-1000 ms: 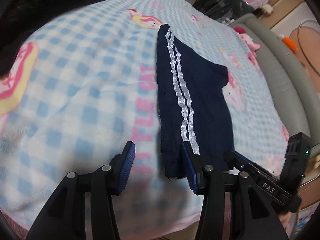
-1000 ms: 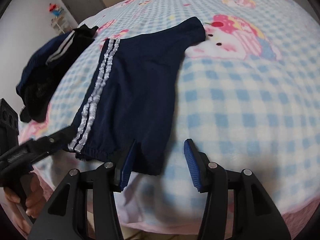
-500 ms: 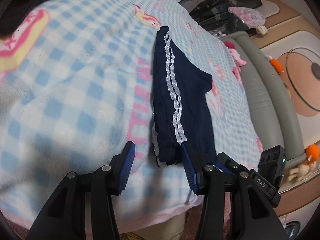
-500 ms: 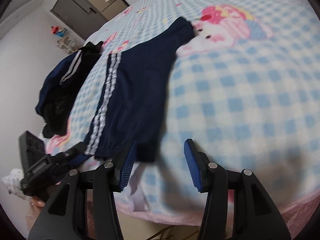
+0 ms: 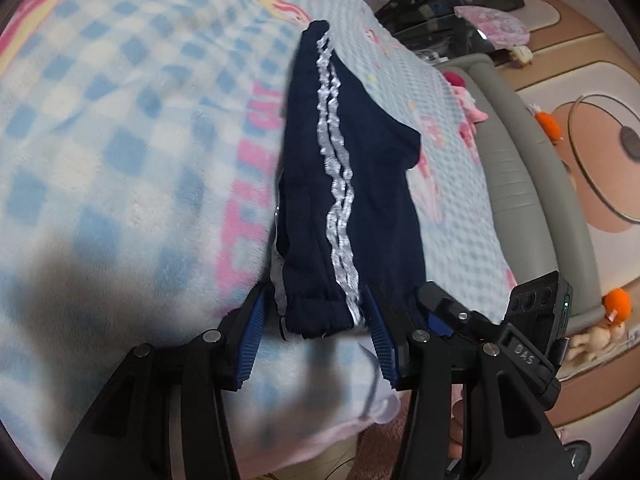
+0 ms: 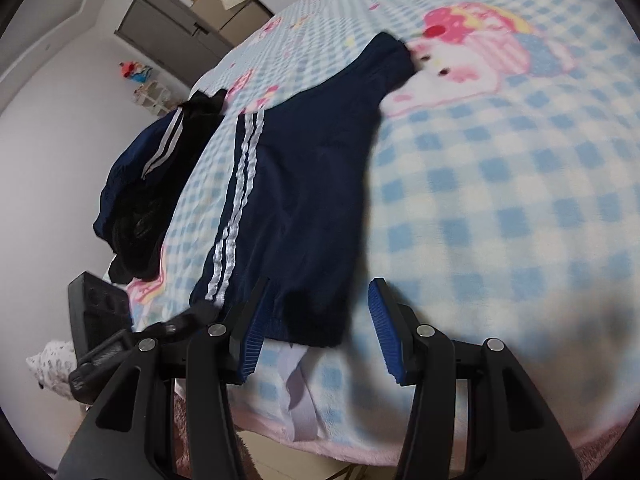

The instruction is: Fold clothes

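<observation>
Navy shorts with two white side stripes [image 5: 344, 184] lie flat on a blue-checked blanket on the bed; they also show in the right wrist view [image 6: 296, 204]. My left gripper [image 5: 314, 334] is open, its blue pads on either side of the striped waistband corner at the near edge. My right gripper [image 6: 316, 330] is open around the other waistband corner, where a white drawstring [image 6: 298, 392] hangs over the bed edge. The right gripper also shows in the left wrist view [image 5: 500, 344].
A pile of dark clothes [image 6: 148, 184] lies on the bed's left side. A grey padded bed rail [image 5: 516, 168] runs along the right, with toys on the floor beyond. The bed's near edge [image 6: 360, 452] is just under the grippers.
Both grippers have moved in toward the shorts' waistband at the near bed edge; each now has a waistband corner between its open fingers. The shorts have not moved.
</observation>
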Demonstrator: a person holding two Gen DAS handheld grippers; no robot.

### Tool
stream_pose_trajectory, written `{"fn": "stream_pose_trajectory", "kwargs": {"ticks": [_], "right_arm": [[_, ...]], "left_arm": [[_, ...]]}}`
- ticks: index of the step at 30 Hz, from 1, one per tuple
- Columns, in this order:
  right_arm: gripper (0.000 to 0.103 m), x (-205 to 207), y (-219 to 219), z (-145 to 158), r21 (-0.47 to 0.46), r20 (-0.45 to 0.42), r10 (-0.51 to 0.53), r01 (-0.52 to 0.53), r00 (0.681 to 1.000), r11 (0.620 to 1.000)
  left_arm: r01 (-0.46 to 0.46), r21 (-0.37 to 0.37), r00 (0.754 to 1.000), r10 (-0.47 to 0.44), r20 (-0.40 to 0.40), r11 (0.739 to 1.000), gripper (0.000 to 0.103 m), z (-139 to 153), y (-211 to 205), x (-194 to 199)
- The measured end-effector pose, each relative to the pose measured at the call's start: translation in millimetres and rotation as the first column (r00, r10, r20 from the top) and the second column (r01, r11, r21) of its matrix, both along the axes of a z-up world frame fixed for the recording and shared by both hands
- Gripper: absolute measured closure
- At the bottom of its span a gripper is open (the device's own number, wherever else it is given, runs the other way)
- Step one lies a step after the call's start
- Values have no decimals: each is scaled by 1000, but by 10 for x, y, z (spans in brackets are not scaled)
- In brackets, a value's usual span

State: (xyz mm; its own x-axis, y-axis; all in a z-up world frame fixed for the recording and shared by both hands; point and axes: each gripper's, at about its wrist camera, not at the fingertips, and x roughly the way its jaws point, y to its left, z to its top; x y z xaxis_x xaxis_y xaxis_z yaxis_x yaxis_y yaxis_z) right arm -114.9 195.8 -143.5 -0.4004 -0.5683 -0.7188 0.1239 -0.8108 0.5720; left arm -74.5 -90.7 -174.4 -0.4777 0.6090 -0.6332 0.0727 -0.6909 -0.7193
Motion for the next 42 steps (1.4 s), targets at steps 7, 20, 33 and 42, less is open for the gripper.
{"fn": "stream_pose_trajectory", "kwargs": {"ticks": [7, 20, 33, 42], "right_arm": [[77, -34, -139, -72, 26, 10, 58, -58, 998, 998], [81, 157, -234, 130, 155, -65, 105, -93, 992, 984], [82, 613, -131, 16, 134, 5, 101, -100, 995, 986], [74, 634, -74, 117, 160, -20, 98, -94, 995, 983]], "left_arm": [[50, -95, 997, -56, -53, 994, 73, 206, 187, -15], [102, -233, 991, -119, -61, 967, 80, 402, 314, 7], [200, -242, 977, -211, -18, 949, 79, 278, 374, 319], [173, -275, 981, -189, -33, 946, 54, 439, 118, 444]]}}
